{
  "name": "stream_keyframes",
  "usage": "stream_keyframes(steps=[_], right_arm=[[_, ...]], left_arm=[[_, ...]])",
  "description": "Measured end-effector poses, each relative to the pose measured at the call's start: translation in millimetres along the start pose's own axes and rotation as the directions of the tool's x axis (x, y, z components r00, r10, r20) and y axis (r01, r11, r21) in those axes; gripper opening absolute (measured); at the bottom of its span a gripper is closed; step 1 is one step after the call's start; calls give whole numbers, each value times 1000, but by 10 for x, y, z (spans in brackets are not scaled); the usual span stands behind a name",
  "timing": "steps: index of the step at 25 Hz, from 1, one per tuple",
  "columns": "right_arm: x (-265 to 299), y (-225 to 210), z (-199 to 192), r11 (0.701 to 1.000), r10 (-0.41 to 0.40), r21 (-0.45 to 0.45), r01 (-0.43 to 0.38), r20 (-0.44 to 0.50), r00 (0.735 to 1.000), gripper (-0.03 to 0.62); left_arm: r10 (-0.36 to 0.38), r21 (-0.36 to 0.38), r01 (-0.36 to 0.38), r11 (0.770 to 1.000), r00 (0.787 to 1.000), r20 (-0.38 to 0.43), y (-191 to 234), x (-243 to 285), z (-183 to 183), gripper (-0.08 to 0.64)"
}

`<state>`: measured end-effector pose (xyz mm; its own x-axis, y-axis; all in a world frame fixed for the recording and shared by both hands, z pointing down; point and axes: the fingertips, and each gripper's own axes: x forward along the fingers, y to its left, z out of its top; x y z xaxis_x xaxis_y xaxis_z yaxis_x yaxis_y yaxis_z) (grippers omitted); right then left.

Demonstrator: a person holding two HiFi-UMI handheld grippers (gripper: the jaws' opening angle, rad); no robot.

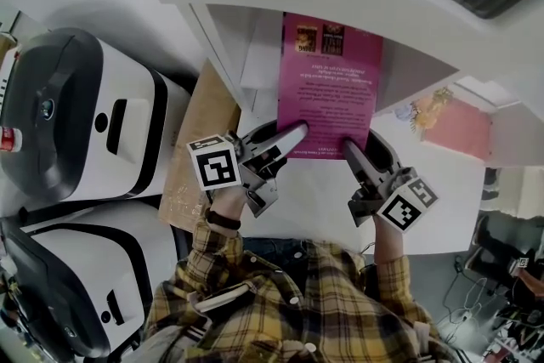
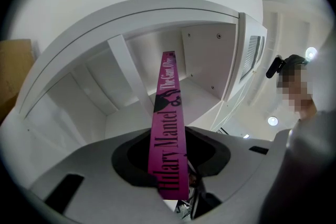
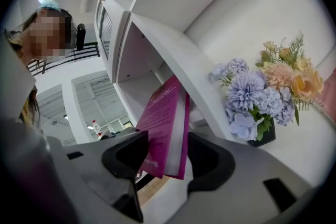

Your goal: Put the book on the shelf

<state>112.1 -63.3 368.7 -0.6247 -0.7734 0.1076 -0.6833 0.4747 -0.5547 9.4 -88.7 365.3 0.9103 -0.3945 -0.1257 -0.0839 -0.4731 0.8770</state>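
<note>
Pinching the pink book (image 1: 327, 89) from both sides: left gripper (image 1: 285, 136) clamped across the spine edge, right gripper (image 1: 357, 153) clamped across the page edge. Far end of it inside an open compartment of the white shelf (image 1: 246, 47), near end sticking out. Flowers (image 1: 429, 108) just right of that shelf compartment.

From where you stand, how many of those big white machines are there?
2, both at the left: the upper machine beside the brown cardboard, the lower machine nearer the person. More may lie out of view.
</note>
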Motion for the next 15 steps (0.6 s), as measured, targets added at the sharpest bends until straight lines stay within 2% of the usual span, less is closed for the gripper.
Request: stream_keyframes(steps=[5, 10, 15], right_arm=[[46, -40, 40, 1000, -3, -18, 3, 6, 1000, 230], [137, -204, -18, 998, 3, -55, -5, -41, 999, 241], [93, -125, -22, 990, -7, -141, 1, -38, 999, 297]], left_arm=[[0, -23, 0, 1000, 1000, 7, 51, 38, 51, 153], [11, -57, -10, 998, 1000, 15, 254, 116, 102, 153], [9, -80, -6, 997, 999, 35, 262, 95, 167, 153]])
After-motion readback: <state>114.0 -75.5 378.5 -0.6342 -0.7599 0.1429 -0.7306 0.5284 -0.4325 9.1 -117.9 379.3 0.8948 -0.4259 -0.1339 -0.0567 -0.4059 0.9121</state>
